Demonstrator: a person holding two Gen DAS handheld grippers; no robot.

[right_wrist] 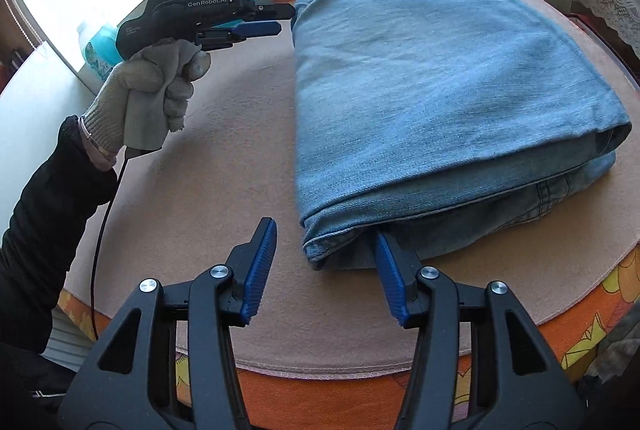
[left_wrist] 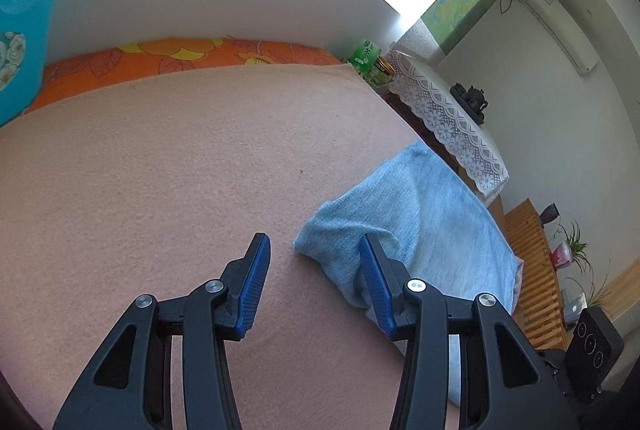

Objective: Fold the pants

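Right wrist view: folded pants [right_wrist: 440,101] just beyond gaping right gripper [right_wrist: 326,270].

Both wrist cameras look down closely over a pink felt-covered surface [left_wrist: 160,169], sharing the folded light-blue denim pants [right_wrist: 440,89].

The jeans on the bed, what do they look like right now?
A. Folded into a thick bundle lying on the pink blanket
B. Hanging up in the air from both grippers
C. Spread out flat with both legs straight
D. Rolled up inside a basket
A: the jeans lie in stacked folded layers on the pink blanket, and both the left gripper and right gripper are open, gripping nothing.
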